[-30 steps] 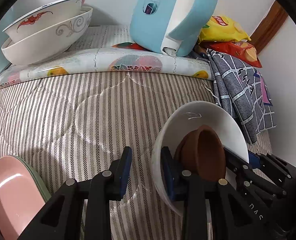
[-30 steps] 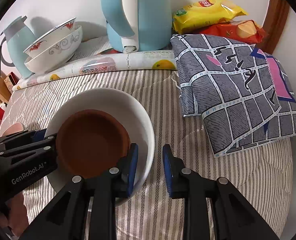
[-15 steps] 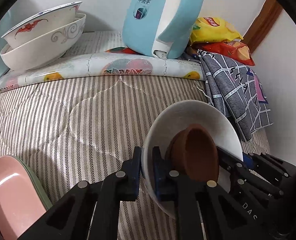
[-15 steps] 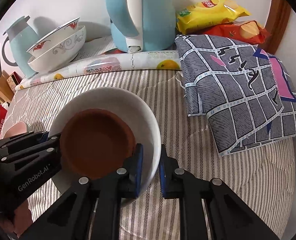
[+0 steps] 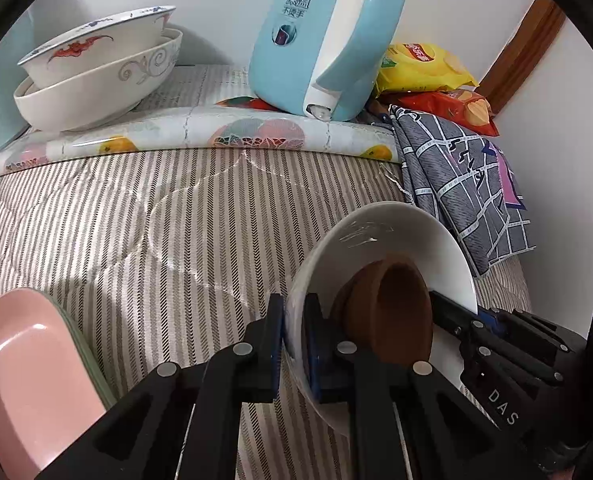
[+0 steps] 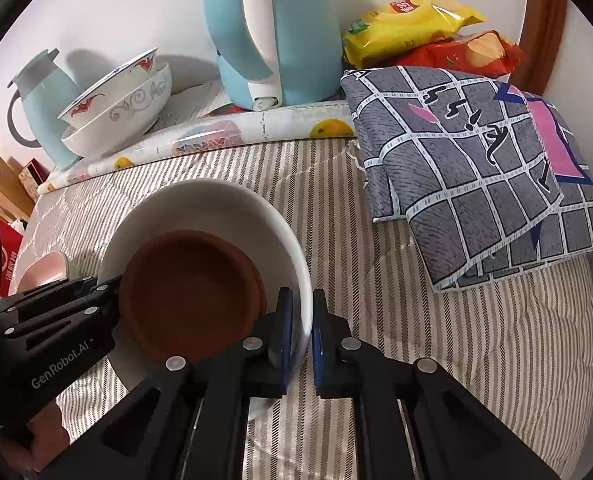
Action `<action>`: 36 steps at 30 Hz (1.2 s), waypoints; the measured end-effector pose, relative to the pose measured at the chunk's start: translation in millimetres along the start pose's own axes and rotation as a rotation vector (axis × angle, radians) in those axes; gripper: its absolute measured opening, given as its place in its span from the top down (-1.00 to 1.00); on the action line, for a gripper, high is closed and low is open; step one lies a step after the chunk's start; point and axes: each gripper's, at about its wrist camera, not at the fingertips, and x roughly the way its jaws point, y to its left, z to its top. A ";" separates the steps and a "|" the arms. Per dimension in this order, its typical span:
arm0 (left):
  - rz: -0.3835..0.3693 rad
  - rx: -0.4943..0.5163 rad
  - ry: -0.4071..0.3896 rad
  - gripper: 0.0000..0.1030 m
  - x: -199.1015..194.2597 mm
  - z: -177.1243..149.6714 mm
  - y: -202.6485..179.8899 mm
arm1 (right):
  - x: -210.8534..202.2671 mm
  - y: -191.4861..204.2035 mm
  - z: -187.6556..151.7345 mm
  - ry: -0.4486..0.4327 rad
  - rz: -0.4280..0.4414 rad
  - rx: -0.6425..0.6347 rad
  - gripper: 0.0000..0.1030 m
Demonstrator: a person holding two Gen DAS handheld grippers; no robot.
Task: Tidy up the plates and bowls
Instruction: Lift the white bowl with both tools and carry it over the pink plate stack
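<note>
A white bowl (image 6: 232,208) with a brown bowl (image 6: 184,288) inside it is held over the striped cloth. My right gripper (image 6: 301,334) is shut on the white bowl's near right rim. My left gripper (image 5: 294,340) is shut on the opposite rim of the white bowl (image 5: 396,232); the brown bowl (image 5: 392,312) shows tilted inside it. Two stacked patterned white bowls (image 5: 100,72) (image 6: 124,116) stand at the back left. Stacked pink and green plates (image 5: 28,368) lie at the near left.
A light blue electric kettle (image 6: 272,28) stands at the back on a fruit-print mat (image 5: 216,136). A grey checked cloth (image 6: 476,168) and snack bags (image 6: 416,28) lie at the right. A pale blue jug (image 6: 44,96) stands far left by the wall.
Both grippers have closed from open onto opposite rims of the white bowl. The bowl pair appears slightly raised and nearer to both cameras.
</note>
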 end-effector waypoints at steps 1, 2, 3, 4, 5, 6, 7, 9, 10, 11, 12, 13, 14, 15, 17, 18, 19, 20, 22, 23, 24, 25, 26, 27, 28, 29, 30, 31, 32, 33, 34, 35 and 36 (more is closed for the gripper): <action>0.000 -0.002 -0.002 0.80 -1.2 -0.7 0.3 | -0.9 1.1 -1.2 -0.003 0.000 -0.002 0.84; -0.002 -0.005 -0.003 0.80 -2.7 -1.4 1.0 | -1.3 1.8 -2.1 -0.004 0.000 -0.002 0.84; -0.003 -0.005 -0.003 0.79 -3.6 -1.8 1.5 | -2.1 2.8 -3.0 -0.003 0.000 -0.003 0.84; -0.005 -0.007 -0.005 0.80 -4.7 -2.3 2.1 | -2.8 3.2 -3.4 -0.004 0.003 -0.001 0.84; -0.005 -0.011 -0.005 0.80 -5.9 -3.0 2.8 | -3.9 3.5 -3.9 -0.004 0.007 0.004 0.84; -0.003 -0.012 -0.005 0.81 -7.4 -3.8 3.2 | -5.1 4.3 -4.5 -0.003 0.009 0.004 0.84; -0.001 -0.011 -0.006 0.81 -8.6 -4.5 3.0 | -6.5 5.5 -5.4 -0.005 0.007 0.002 0.84; 0.000 -0.010 -0.010 0.81 -12.0 -6.3 3.1 | -8.5 7.8 -7.1 -0.008 0.001 -0.002 0.85; -0.001 -0.013 -0.012 0.82 -13.9 -7.3 3.9 | -9.0 8.5 -7.6 -0.008 0.002 -0.002 0.85; -0.002 -0.014 -0.014 0.82 -16.6 -8.4 4.8 | -10.5 9.0 -8.5 -0.008 0.005 0.000 0.86; -0.003 -0.015 -0.015 0.83 -18.4 -9.1 5.5 | -11.4 9.4 -8.9 -0.010 0.007 0.001 0.86; -0.005 -0.017 -0.016 0.84 -20.7 -10.2 6.4 | -13.3 10.6 -9.7 -0.012 0.006 -0.001 0.86; -0.005 -0.019 -0.018 0.85 -23.8 -11.4 7.7 | -15.0 12.0 -10.5 -0.015 0.003 -0.002 0.86; -0.005 -0.019 -0.017 0.85 -25.9 -12.3 8.6 | -17.1 13.5 -11.2 -0.018 0.001 -0.005 0.87; 0.002 -0.017 -0.021 0.85 -30.8 -15.0 9.7 | -21.2 16.8 -13.2 -0.024 0.000 -0.012 0.87; 0.007 -0.016 -0.023 0.85 -32.8 -16.3 10.0 | -22.6 17.8 -14.2 -0.027 0.002 -0.012 0.87; 0.011 -0.016 -0.023 0.85 -34.4 -17.9 10.7 | -23.8 19.4 -14.9 -0.028 0.005 -0.013 0.87; 0.014 -0.019 -0.021 0.85 -35.9 -19.8 12.1 | -24.8 20.9 -15.7 -0.030 0.006 -0.015 0.87; 0.015 -0.022 -0.018 0.85 -38.2 -22.9 14.5 | -25.2 23.7 -18.0 -0.026 0.011 -0.012 0.88; 0.016 -0.025 -0.019 0.85 -39.4 -24.4 15.6 | -25.3 24.3 -19.3 -0.023 0.016 -0.008 0.88; 0.019 -0.026 -0.020 0.86 -40.9 -26.0 16.2 | -25.7 25.1 -20.6 -0.021 0.021 -0.006 0.88; 0.022 -0.026 -0.022 0.86 -42.1 -27.4 16.5 | -26.7 26.4 -21.9 -0.019 0.023 -0.009 0.88; 0.023 -0.026 -0.024 0.86 -44.0 -28.5 16.7 | -27.3 27.6 -22.6 -0.020 0.023 -0.011 0.88; 0.023 -0.028 -0.028 0.86 -46.1 -29.4 17.1 | -28.7 29.2 -23.4 -0.021 0.022 -0.013 0.88; 0.022 -0.029 -0.032 0.86 -47.8 -29.9 17.2 | -30.0 30.6 -23.9 -0.023 0.022 -0.014 0.88; 0.021 -0.031 -0.036 0.86 -50.0 -30.4 17.6 | -31.5 31.6 -24.1 -0.025 0.023 -0.016 0.88; 0.019 -0.032 -0.041 0.86 -52.4 -30.8 18.1 | -33.3 32.7 -24.3 -0.029 0.024 -0.017 0.88; 0.019 -0.034 -0.044 0.86 -54.3 -31.3 18.3 | -35.2 33.9 -24.4 -0.032 0.025 -0.018 0.88; 0.019 -0.036 -0.047 0.86 -56.5 -31.9 18.4 | -36.6 34.4 -24.3 -0.034 0.025 -0.019 0.88; 0.018 -0.037 -0.051 0.86 -58.7 -32.4 18.4 | -39.1 35.8 -24.3 -0.038 0.025 -0.020 0.88; 0.016 -0.038 -0.055 0.86 -60.9 -32.9 18.6 | -40.6 36.2 -24.3 -0.039 0.025 -0.021 0.88; 0.014 -0.038 -0.059 0.86 -63.1 -33.4 18.9 | -42.9 37.5 -24.1 -0.041 0.024 -0.023 0.88; 0.012 -0.040 -0.062 0.86 -65.6 -34.1 19.3 | -44.5 38.4 -24.1 -0.044 0.024 -0.024 0.88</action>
